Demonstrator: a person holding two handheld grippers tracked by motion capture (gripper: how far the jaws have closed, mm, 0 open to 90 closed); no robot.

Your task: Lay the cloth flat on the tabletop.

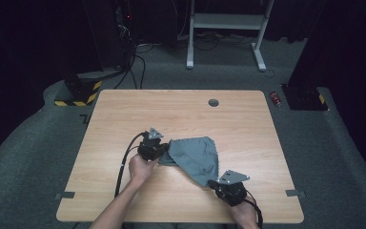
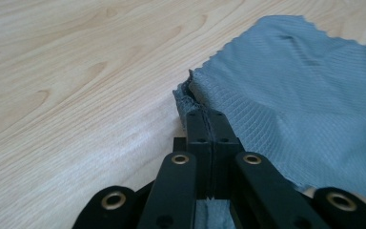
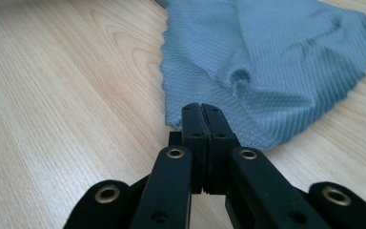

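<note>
Cloth [image 1: 195, 157] in play here, a grey waffle-weave square lying rumpled near the middle of the wooden table [image 1: 124, 114], and both tools are on it. The left gripper [image 1: 159, 151] is pinched tight on the cloth's left corner; its own view shows the jaws pressed flat together with a bunched fold of fabric [image 2: 190, 98] squeezed at their tips. The right gripper [image 1: 214, 183] sits at the near corner with its jaws clamped together too, and its view puts the cloth's pinked edge [image 3: 171, 102] right at the tips. A thin bite of fabric seems to be caught there, though the tips hide the contact itself.

So this reads as the grasp stage of a spread or a fold: two corners taken, nothing lifted yet. The next move calls for both hands rising together and drawing apart, evenly, so neither corner slips.

The high view gives the overall layout and the person's forearms; the gripper views give the weave, the zigzag hem and the actual pinch.
</note>
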